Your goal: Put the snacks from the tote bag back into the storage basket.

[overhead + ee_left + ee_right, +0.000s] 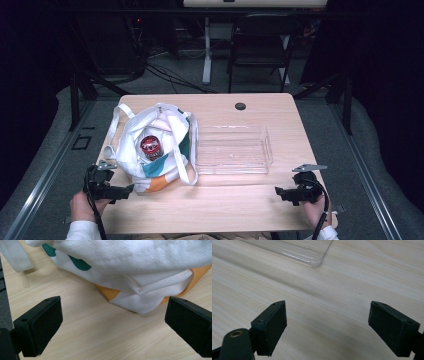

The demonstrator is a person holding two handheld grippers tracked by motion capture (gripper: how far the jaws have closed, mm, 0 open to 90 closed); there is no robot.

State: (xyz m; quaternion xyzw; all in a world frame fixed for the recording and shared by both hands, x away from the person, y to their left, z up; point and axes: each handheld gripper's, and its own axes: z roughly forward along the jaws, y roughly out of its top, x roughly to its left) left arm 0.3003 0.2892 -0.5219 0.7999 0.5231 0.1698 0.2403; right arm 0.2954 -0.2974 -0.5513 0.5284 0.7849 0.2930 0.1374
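Note:
A white cloth tote bag (150, 145) with teal and orange patches lies on the left of the wooden table (230, 205), its mouth open upward. Inside it stands a can with a red lid (150, 145). To its right sits a clear plastic tray (233, 150), with nothing in it. My left gripper (127, 190) rests at the table's front left, open, pointing at the bag's orange bottom corner (140, 300) a short way off. My right gripper (278, 192) is open at the front right, over bare wood, with the tray's corner (315, 262) ahead.
A small black round cap (240, 106) sits in the tabletop near its far edge. Beyond the table stand a black folding chair (260, 45) and a white desk leg (207, 50) on grey carpet with cables. The bag's straps (185, 165) trail onto the table.

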